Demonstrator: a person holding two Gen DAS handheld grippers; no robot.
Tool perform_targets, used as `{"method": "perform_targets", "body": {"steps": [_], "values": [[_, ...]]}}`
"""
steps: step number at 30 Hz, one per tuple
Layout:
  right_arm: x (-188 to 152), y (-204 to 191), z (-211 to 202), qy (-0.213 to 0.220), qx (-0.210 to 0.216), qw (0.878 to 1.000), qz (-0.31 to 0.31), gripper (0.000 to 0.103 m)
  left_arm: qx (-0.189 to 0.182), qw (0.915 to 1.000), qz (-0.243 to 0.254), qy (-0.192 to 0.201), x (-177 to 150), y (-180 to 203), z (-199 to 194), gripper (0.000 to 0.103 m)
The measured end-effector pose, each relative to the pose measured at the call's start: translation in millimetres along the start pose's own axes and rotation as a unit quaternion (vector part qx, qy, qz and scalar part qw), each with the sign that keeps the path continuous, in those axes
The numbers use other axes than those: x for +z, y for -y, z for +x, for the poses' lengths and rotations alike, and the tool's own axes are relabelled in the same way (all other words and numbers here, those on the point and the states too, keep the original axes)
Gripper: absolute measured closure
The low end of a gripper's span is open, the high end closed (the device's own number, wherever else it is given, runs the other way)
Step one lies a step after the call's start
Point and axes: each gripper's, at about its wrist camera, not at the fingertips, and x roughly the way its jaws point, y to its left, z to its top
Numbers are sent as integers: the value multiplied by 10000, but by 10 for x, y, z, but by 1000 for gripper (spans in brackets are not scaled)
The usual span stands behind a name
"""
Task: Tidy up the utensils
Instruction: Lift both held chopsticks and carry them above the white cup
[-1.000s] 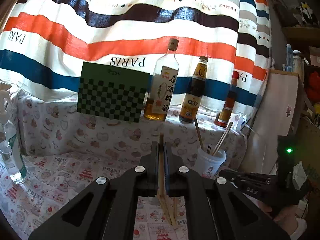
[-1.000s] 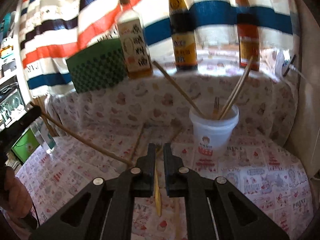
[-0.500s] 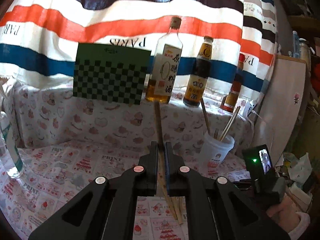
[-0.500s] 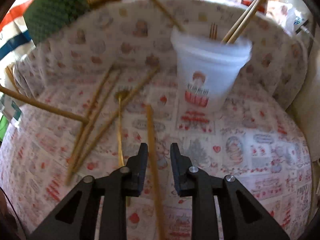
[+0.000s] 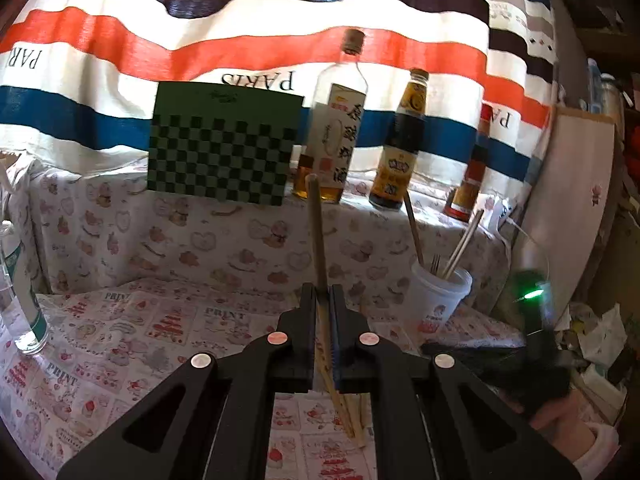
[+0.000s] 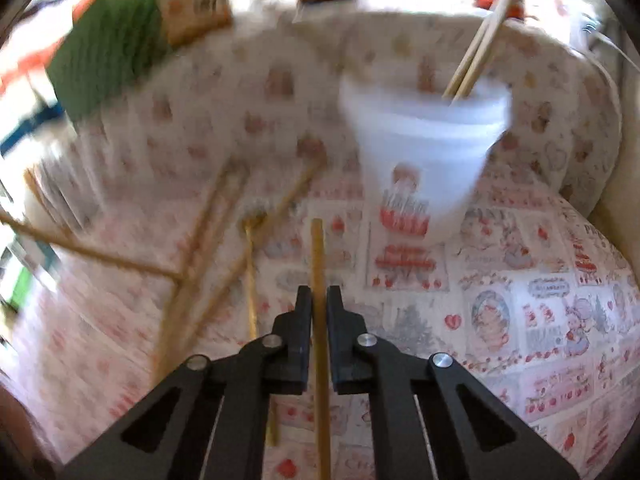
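My left gripper [image 5: 322, 300] is shut on a wooden chopstick [image 5: 316, 232] that sticks up and forward, held above the patterned tablecloth. A white cup [image 5: 438, 292] with chopsticks and a fork in it stands to the right. My right gripper [image 6: 319, 300] is shut on another wooden chopstick [image 6: 318, 256], just left of and below the white cup [image 6: 424, 148]. Several loose chopsticks [image 6: 208, 232] and a gold fork [image 6: 251, 264] lie on the cloth to its left. The right gripper body shows in the left wrist view [image 5: 496, 356].
A green checkered board [image 5: 222, 148] and three sauce bottles [image 5: 394, 144] stand on a raised ledge at the back. A clear spray bottle [image 5: 18, 300] stands at the far left. A striped cloth hangs behind.
My right gripper has dropped toward the table and closed on a chopstick lying near the cup. My left gripper has stayed shut; its chopstick now sticks out farther ahead of the fingers.
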Motion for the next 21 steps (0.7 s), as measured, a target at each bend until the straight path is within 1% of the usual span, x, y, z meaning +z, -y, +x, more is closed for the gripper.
{"method": "perform_targets", "body": {"steps": [2, 3, 4, 5, 6, 8, 10, 12, 13, 16, 21], "values": [[45, 15, -308, 594, 293, 9978, 34, 96, -4, 9999, -94, 48, 20, -44, -28, 98], [58, 22, -504, 931, 500, 9944, 65, 96, -12, 9999, -115, 72, 30, -58, -39, 98], [61, 20, -619, 1116, 627, 9917, 79, 96, -31, 9999, -130, 108, 38, -71, -59, 98], [56, 21, -801, 1426, 782, 9866, 92, 96, -55, 9998, -145, 144, 48, -76, -78, 98], [40, 21, -974, 1733, 842, 9812, 118, 96, -84, 9996, -161, 196, 57, -79, -108, 98], [9, -2, -1227, 2183, 884, 9718, 157, 96, -81, 9993, -135, 342, 73, -59, -177, 98], [-21, -25, -1421, 2549, 892, 9627, 152, 96, -33, 9987, -44, 510, 80, -21, -247, 98], [-31, -74, -1498, 2766, 777, 9578, 71, 96, -4, 9982, 32, 592, 84, 10, -287, 98], [-34, -82, -1523, 2808, 720, 9571, 10, 96, -6, 9982, 49, 602, 85, 21, -294, 98], [-14, -119, -1477, 2745, 669, 9592, -51, 96, 25, 9981, 130, 598, 79, 51, -292, 98], [-73, -168, -1426, 2658, 626, 9619, -126, 96, 81, 9986, 208, 479, 64, 75, -237, 98]]}}
